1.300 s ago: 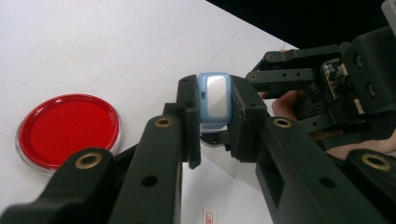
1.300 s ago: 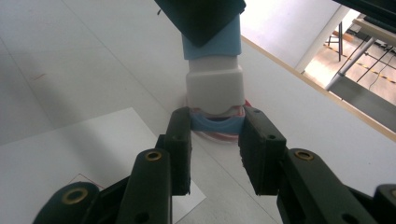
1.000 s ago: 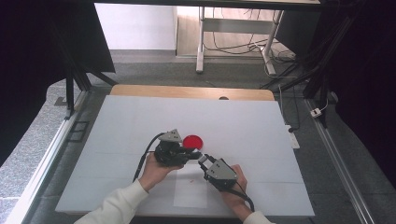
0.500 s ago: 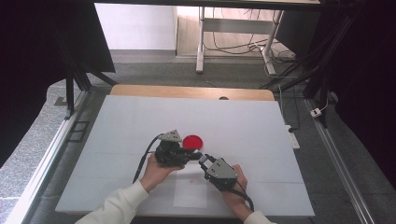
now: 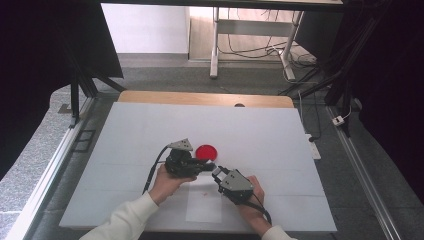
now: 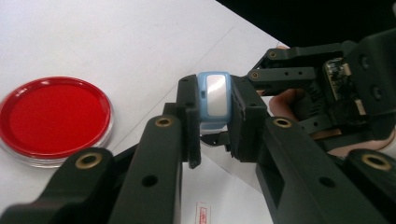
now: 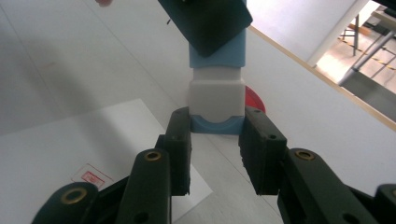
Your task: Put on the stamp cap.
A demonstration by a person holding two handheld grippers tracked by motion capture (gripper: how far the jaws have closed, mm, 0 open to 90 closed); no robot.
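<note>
- Left gripper (image 6: 212, 123) is clamped on a small blue-and-white gadget (image 6: 213, 98), probably a little stapler or tape-type thing, hard to say which. Its jaws pinch the blue end from both sides, holding it up off the table (image 5: 280, 135) so the other end is free to work on.
- Right gripper (image 7: 215, 140) faces it from the opposite side, jaws around the gadget's white part (image 7: 216, 100). The left jaw looks like it's touching, while the right one shows a sliver of gap, so it reads as closing in rather than a firm squeeze. Can't tell for sure.
- In the high view both grippers meet near the table's middle front, with the gadget between them. Likely one hand anchors while the other pulls or pushes the white bit.
- A red dish (image 5: 205, 152) sits on the table just behind the left gripper, close enough to be a drop spot.
- A paper sheet (image 5: 204, 209) lies flat on the table by the person's hands.
</note>
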